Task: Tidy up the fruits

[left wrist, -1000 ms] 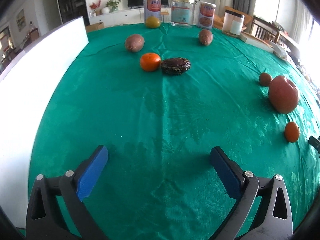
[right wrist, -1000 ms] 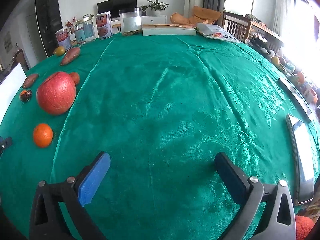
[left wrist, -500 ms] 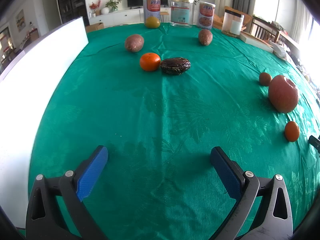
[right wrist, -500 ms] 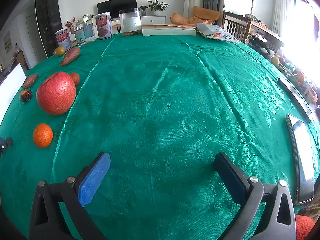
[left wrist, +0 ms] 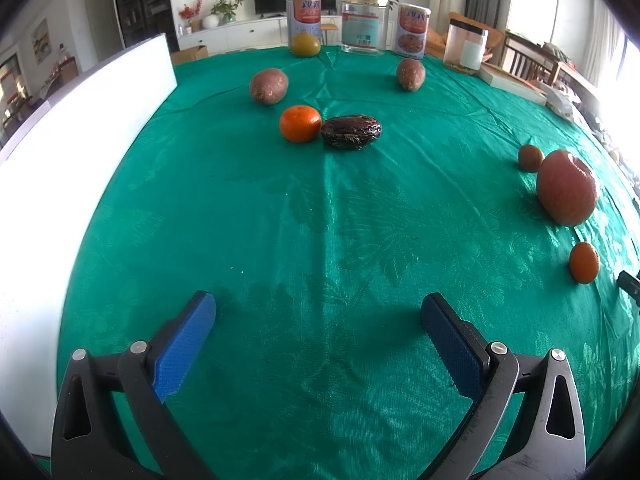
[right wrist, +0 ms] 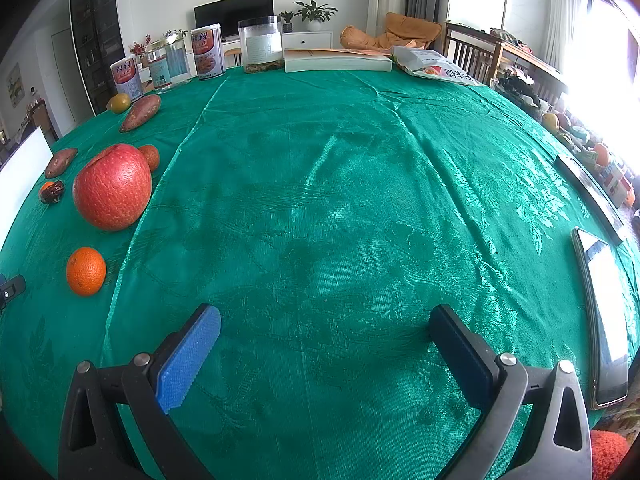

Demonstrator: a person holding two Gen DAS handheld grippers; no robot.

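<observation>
Fruit lies scattered on a green tablecloth (left wrist: pixel 320 220). In the left wrist view an orange (left wrist: pixel 300 123) touches a dark wrinkled fruit (left wrist: pixel 351 132), with two sweet potatoes (left wrist: pixel 268 85) (left wrist: pixel 410 74) and a yellow fruit (left wrist: pixel 305 45) behind. At the right sit a big red fruit (left wrist: pixel 566 188), a small brown fruit (left wrist: pixel 530 158) and a small orange (left wrist: pixel 584 262). My left gripper (left wrist: pixel 318 312) is open and empty, well short of them. My right gripper (right wrist: pixel 324 326) is open over bare cloth, with the big red fruit (right wrist: pixel 113 186) and small orange (right wrist: pixel 85 271) to its left.
A white board (left wrist: pixel 72 152) stands along the left edge. Tins and clear jars (left wrist: pixel 363 24) line the far edge, with a flat box (right wrist: pixel 338 65) and a bag (right wrist: pixel 438 69). Two flat devices (right wrist: pixel 604 320) lie at the right edge.
</observation>
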